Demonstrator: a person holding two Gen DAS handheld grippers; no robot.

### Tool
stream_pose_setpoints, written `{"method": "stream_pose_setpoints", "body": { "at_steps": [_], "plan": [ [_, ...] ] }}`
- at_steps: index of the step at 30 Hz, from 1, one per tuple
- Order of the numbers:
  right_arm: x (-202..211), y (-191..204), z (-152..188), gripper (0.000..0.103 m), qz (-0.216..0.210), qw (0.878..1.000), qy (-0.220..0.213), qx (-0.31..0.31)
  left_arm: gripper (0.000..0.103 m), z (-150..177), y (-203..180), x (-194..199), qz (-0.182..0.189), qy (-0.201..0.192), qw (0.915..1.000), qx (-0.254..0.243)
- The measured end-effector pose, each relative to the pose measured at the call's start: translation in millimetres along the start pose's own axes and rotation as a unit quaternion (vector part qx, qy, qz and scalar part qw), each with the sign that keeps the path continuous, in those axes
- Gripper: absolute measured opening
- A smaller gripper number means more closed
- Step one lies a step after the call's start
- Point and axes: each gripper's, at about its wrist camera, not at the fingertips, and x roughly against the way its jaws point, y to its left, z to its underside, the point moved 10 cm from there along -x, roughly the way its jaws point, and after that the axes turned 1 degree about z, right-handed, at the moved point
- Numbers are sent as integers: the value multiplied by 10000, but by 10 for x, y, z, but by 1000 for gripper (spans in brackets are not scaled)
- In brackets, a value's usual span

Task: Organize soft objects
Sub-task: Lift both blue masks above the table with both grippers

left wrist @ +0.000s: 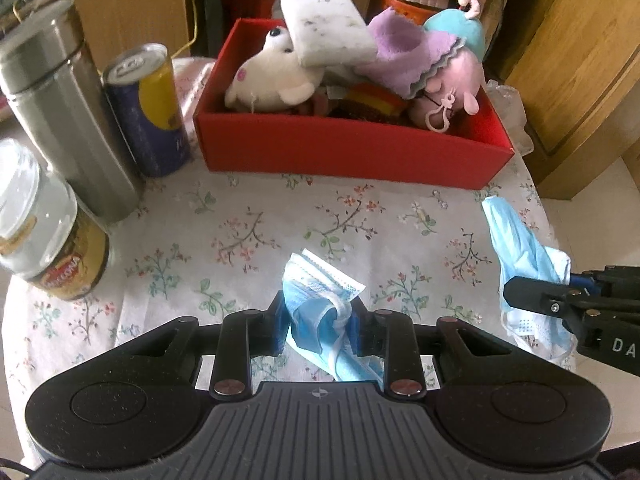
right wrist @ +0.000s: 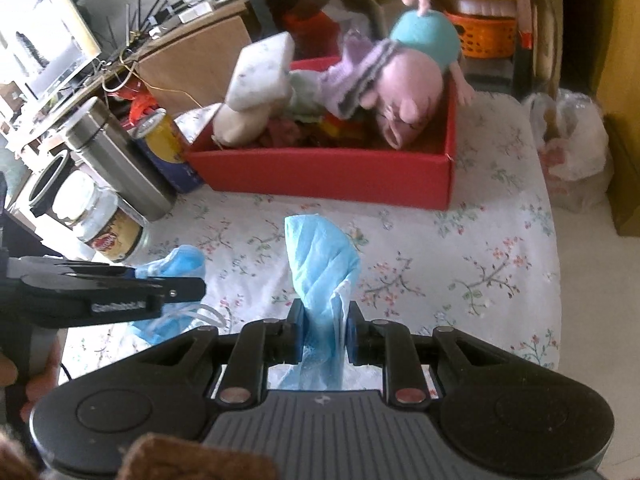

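My left gripper point(left wrist: 320, 324) is shut on a crumpled blue face mask point(left wrist: 320, 292) above the floral tablecloth; it also shows in the right wrist view point(right wrist: 176, 268). My right gripper point(right wrist: 323, 336) is shut on a second blue face mask point(right wrist: 320, 264), also seen at the right of the left wrist view point(left wrist: 524, 248). Ahead stands a red box point(left wrist: 344, 148) holding a white plush point(left wrist: 272, 80), a pink plush with purple cloth point(left wrist: 452, 76), a white sponge point(left wrist: 324, 24) and other soft items. Both grippers are short of the box's front wall.
A steel flask point(left wrist: 64, 108), a blue-yellow can point(left wrist: 152, 108) and a coffee jar point(left wrist: 44, 228) stand left of the box. A plastic bag point(right wrist: 568, 144) lies off the table's right edge. Cardboard boxes and wooden furniture stand behind.
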Motion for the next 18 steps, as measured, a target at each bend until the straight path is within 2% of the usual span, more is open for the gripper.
{"method": "stream_pose_setpoints", "body": {
  "at_steps": [8,18],
  "plan": [
    [97,74,-95,0,-41,9996,-258,80,30,-71,-115,51,-70,-180,9996,-203],
    [149,122,-128,0,-111,9992,-352,136,30,-103,-129,114,-294,-372,9980,-414]
  ]
}}
